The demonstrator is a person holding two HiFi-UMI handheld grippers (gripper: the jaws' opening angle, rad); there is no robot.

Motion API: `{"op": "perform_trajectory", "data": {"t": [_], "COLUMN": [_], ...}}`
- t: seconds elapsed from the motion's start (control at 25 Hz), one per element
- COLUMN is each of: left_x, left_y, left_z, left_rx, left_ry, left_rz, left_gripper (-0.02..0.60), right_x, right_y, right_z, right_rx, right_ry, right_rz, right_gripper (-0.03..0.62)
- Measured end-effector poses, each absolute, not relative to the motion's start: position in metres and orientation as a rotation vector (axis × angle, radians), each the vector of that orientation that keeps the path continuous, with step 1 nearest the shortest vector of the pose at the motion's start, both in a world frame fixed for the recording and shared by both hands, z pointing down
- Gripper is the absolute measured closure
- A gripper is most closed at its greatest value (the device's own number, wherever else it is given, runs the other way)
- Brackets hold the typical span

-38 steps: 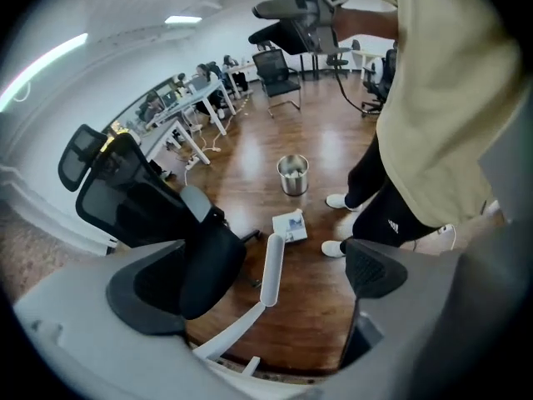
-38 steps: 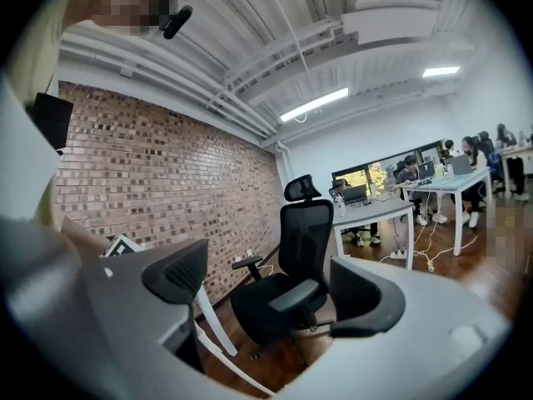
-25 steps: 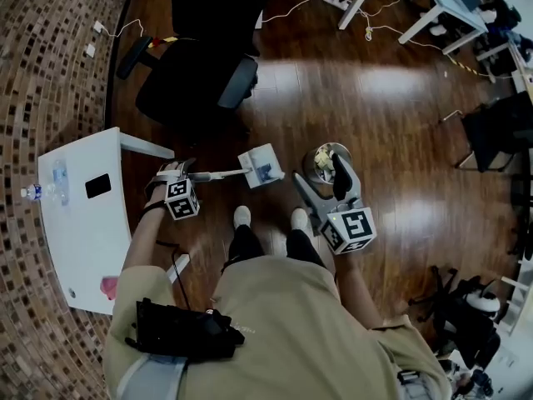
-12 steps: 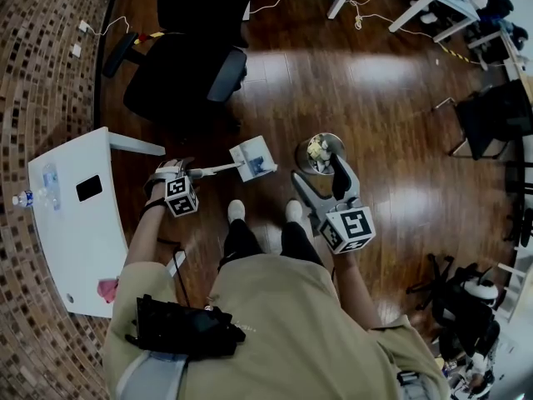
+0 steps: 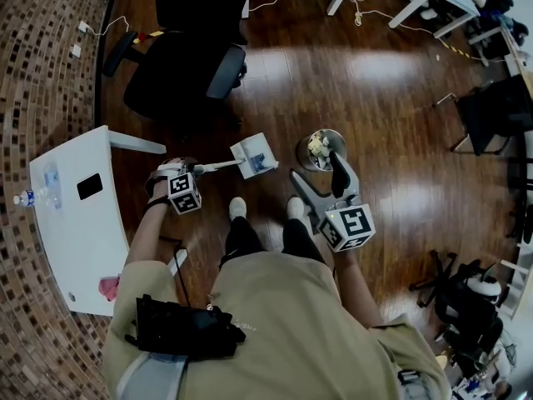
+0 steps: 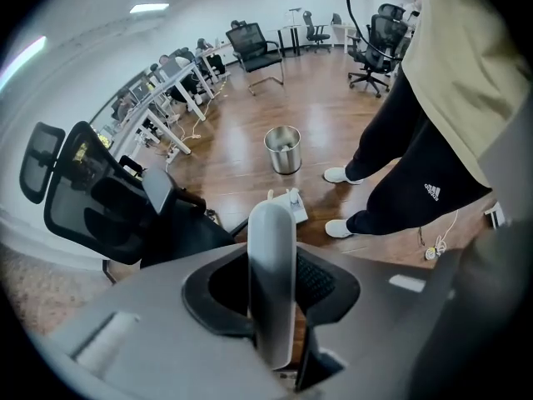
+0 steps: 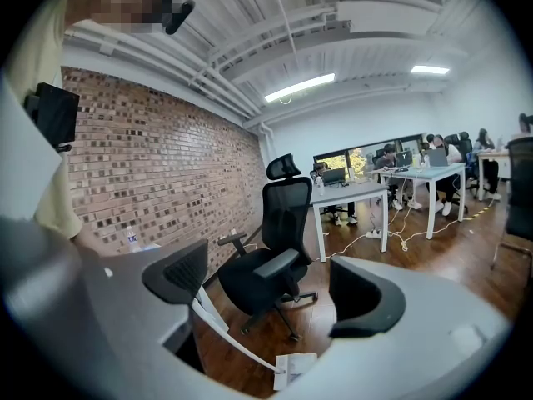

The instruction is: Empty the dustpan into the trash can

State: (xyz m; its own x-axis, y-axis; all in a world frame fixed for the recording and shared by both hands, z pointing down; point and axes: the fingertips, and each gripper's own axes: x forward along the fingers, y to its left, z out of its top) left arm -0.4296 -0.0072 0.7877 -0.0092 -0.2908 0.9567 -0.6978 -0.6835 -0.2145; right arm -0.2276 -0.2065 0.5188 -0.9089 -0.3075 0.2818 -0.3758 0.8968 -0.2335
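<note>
Since a second ago, the left gripper [image 5: 190,172] has been closed, and the long handle [image 6: 272,282] of the dustpan [image 5: 254,155] is now clamped tight between its jaws. The white pan is seen resting on the wooden floor [image 5: 391,132] just left of the trash can [image 5: 321,150], apart from it. The right gripper [image 5: 316,173] is held at the trash can's near side, jaws partly apart, with nothing gripped between them.
</note>
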Motion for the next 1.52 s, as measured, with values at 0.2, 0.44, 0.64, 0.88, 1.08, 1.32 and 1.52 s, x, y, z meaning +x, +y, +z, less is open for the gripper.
{"op": "perform_trajectory", "data": {"t": [0.2, 0.44, 0.64, 0.88, 1.08, 1.32, 1.52], "left_x": [-0.424, -0.415, -0.405, -0.393, -0.383, -0.388, -0.392], "left_y": [-0.007, -0.015, -0.020, -0.027, -0.026, -0.025, -0.016], "left_z": [0.789, 0.782, 0.776, 0.759, 0.746, 0.712, 0.676], "left_rx": [1.913, 1.909, 1.941, 1.939, 1.950, 1.959, 1.972], "left_ry": [-0.982, -1.051, -1.143, -1.268, -1.275, -1.290, -1.278], "left_rz": [1.732, 1.638, 1.579, 1.438, 1.437, 1.429, 1.451], "left_gripper": [0.494, 0.494, 0.494, 0.495, 0.497, 0.495, 0.495], "right_x": [-0.223, -0.216, -0.208, -0.203, -0.197, -0.197, -0.192], "right_y": [-0.209, -0.209, -0.211, -0.213, -0.213, -0.210, -0.209], "right_z": [0.517, 0.520, 0.525, 0.521, 0.520, 0.520, 0.519], "right_rx": [0.520, 0.523, 0.552, 0.549, 0.545, 0.535, 0.535], "right_ry": [-2.834, -2.839, -2.834, -2.850, -2.858, -2.865, -2.875], "right_rz": [0.435, 0.441, 0.454, 0.452, 0.437, 0.449, 0.460], "right_gripper": [0.132, 0.132, 0.132, 0.132, 0.132, 0.132, 0.132]}}
